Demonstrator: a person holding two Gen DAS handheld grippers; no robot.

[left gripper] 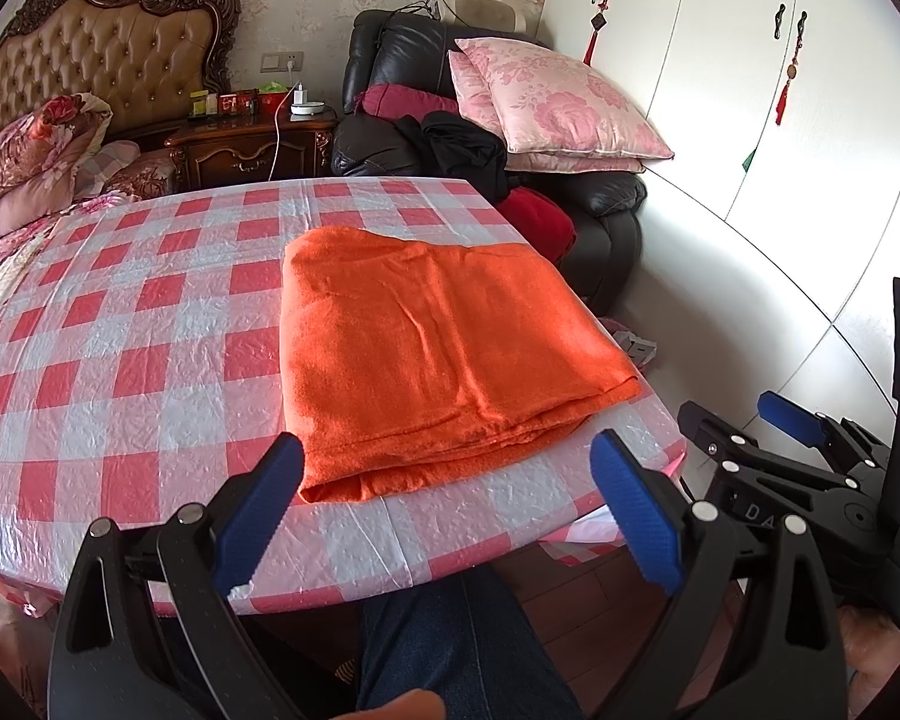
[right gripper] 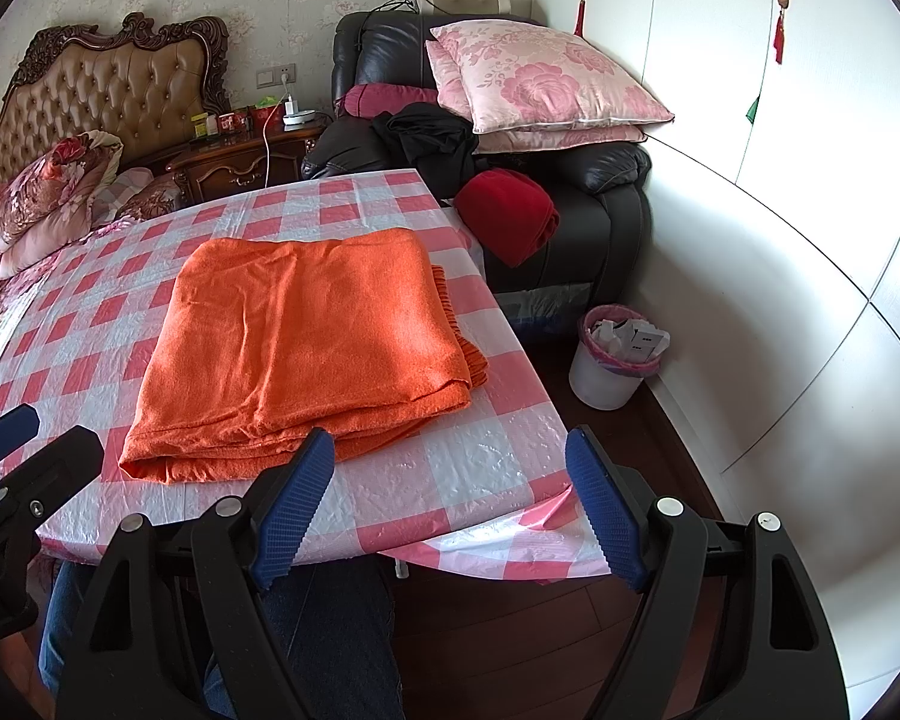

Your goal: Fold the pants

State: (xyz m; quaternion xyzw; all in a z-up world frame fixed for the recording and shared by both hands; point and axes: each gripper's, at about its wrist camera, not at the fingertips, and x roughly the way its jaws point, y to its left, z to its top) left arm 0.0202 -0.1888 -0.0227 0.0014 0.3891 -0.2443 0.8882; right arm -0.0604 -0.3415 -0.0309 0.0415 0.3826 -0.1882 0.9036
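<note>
The orange pants lie folded into a thick rectangle on the red-and-white checked table, near its right front corner. They also show in the right wrist view, with a ribbed edge sticking out at the right side. My left gripper is open and empty, held just off the table's front edge, in front of the pants. My right gripper is open and empty, held off the front right corner of the table. The right gripper also shows at the right in the left wrist view.
A black leather armchair with pink pillows, dark clothes and a red cloth stands behind the table. A white waste bin stands on the floor to the right. A bed and nightstand are at the back left. My leg is below the table edge.
</note>
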